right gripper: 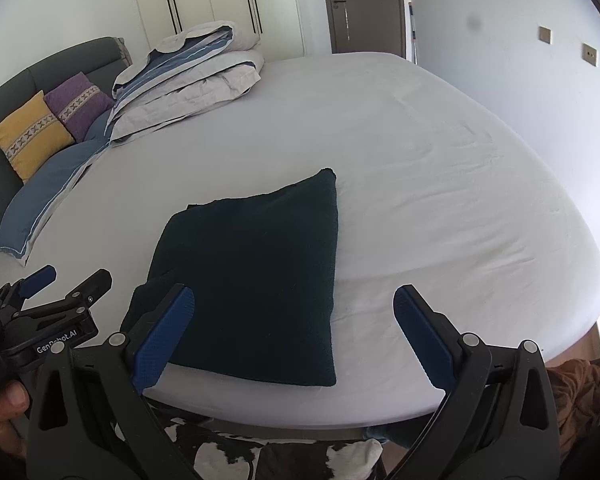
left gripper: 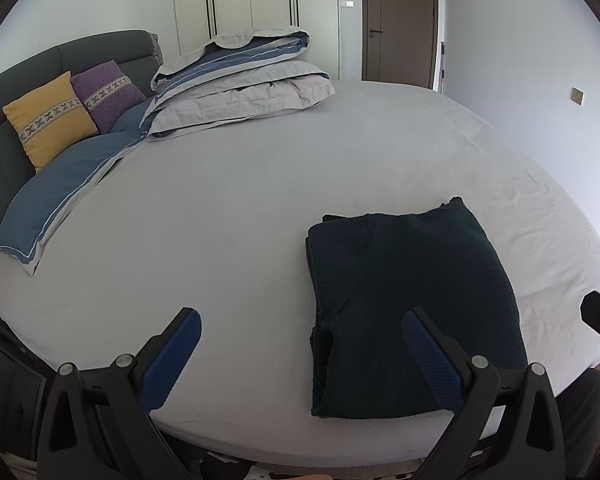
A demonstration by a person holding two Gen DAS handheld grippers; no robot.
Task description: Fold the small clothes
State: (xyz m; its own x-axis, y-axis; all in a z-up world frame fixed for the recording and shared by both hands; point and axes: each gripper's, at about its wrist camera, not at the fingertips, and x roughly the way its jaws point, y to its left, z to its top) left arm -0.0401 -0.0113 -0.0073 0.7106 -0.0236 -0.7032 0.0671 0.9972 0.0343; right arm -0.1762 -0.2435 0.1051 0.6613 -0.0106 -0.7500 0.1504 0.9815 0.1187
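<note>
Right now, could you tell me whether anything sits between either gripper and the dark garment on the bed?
Nothing visible does. The dark garment lies folded on bare sheet directly ahead of the open right gripper and open left gripper; the pillows and duvet sit far back.

Left wrist: low at bed (left gripper: 260,200) foot edge, facing headboard (left gripper: 80,52) at 11 o'clock.
Right wrist: same, rightward.
Shared: dark garment (left gripper: 412,300), bedding.

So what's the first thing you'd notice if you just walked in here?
Probably the dark green knitted garment, folded into a neat rectangle near the front edge of the big white-sheeted bed. Next, the mustard yellow cushion and purple cushion leaning against the grey headboard, far left.
</note>
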